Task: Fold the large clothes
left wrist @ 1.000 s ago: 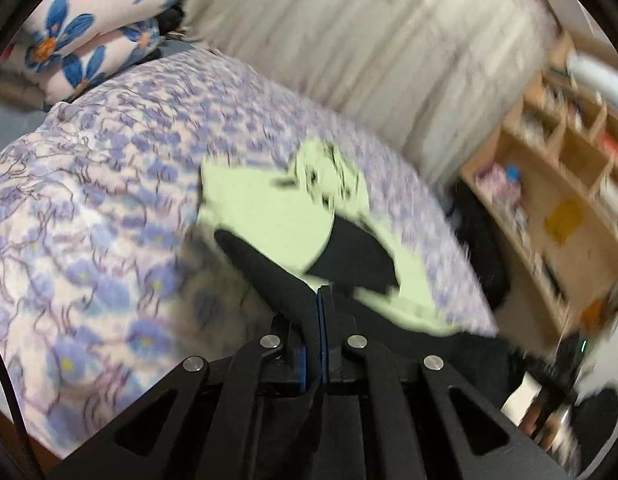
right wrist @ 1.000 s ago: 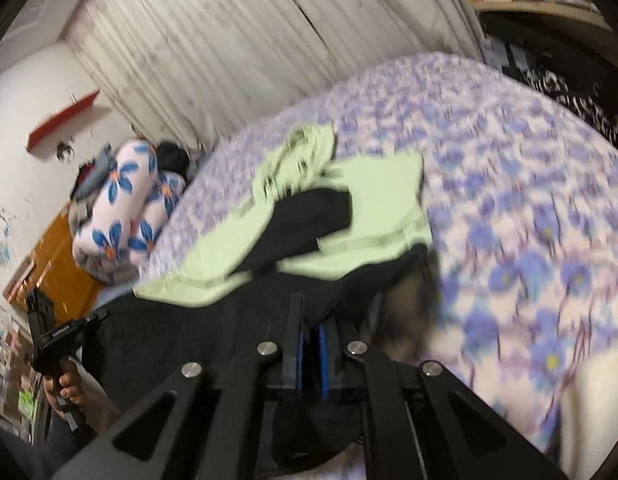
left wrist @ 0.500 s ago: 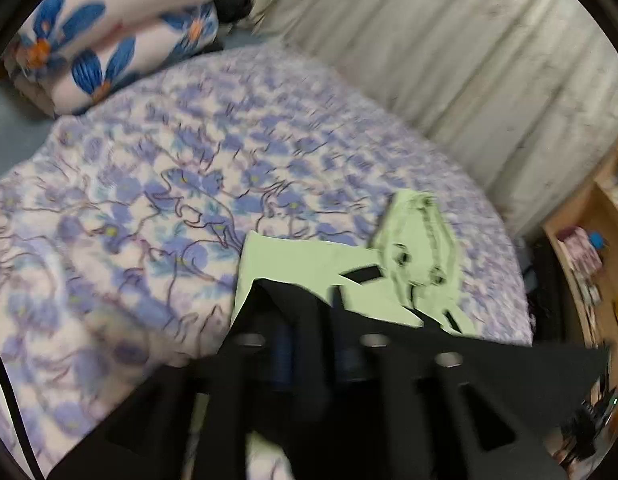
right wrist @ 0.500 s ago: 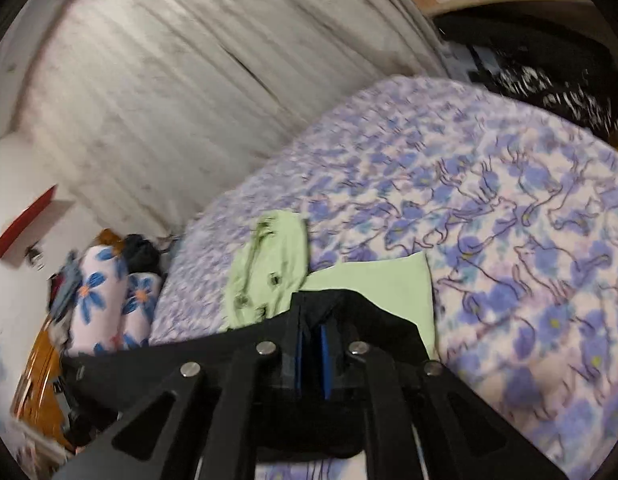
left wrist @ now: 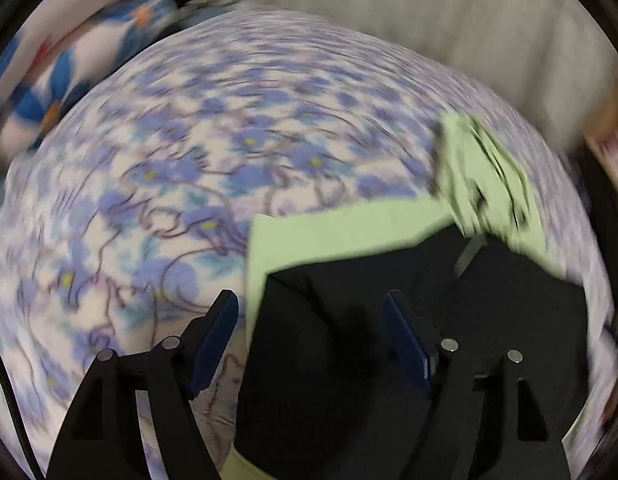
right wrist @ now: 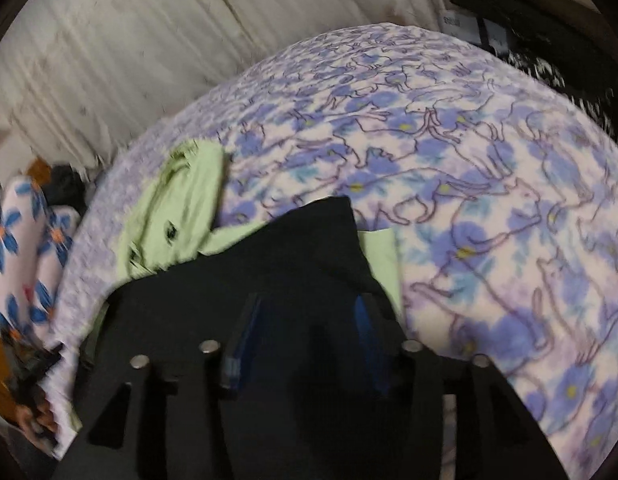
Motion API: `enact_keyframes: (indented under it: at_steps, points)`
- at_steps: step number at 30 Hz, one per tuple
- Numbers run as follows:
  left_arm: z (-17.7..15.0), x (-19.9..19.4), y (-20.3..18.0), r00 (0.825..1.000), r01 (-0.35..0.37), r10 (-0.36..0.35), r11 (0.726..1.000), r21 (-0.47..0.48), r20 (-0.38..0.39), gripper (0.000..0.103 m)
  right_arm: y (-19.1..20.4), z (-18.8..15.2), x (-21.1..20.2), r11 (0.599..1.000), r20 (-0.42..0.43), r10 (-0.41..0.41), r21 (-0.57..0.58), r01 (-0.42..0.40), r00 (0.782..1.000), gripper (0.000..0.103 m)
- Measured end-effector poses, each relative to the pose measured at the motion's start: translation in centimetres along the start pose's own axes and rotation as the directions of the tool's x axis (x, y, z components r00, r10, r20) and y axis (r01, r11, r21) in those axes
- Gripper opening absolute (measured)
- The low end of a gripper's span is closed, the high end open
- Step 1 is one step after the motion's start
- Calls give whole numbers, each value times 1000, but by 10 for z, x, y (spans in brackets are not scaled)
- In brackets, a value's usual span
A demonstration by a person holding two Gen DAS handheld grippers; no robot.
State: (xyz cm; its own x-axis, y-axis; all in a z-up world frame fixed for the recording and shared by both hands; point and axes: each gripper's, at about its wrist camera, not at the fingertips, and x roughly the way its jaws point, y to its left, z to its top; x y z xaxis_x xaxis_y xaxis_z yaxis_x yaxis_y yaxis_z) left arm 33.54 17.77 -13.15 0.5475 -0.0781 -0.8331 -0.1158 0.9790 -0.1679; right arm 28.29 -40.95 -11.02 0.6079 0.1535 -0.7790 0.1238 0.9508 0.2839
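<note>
The black garment (left wrist: 389, 340) is lying folded over the light green garment (left wrist: 341, 236) on your flowered bed (left wrist: 169, 168), hiding most of it. Your left gripper (left wrist: 309, 312) and right gripper (right wrist: 309, 312) have just been opening, gripping nothing; blur is smearing the pillows (right wrist: 25, 240).

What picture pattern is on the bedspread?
Purple-blue flowers and outlined cats on a pale bedspread, clearest in the right wrist view.

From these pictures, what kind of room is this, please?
Most likely a bedroom in a home. A bed with a purple floral blanket fills the view, floral pillows are stacked at its far end, and pale curtains hang behind it.
</note>
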Motion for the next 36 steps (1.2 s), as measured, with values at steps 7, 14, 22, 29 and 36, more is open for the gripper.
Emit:
enact_keyframes:
  at_steps: [7, 14, 22, 29, 36]
  points:
    - [-45, 19, -42, 993, -62, 102, 860, 506, -52, 73, 3, 1, 29, 986, -23, -108, -132, 104, 994, 53]
    - [-16, 51, -63, 965, -248, 253, 814, 526, 63, 75, 23, -2, 61, 985, -44, -129, -124, 122, 991, 53]
    - [73, 67, -34, 930, -366, 357, 921, 135, 83, 75, 29, 9, 69, 985, -15, -143, -97, 141, 990, 53]
    - [66, 94, -4, 972, -200, 212, 974, 108, -106, 75, 10, 21, 76, 991, -24, -132, -40, 131, 991, 53]
    - [54, 106, -10, 972, -185, 199, 975, 120, -124, 76, -4, 32, 84, 983, -2, -180, 17, 180, 984, 53]
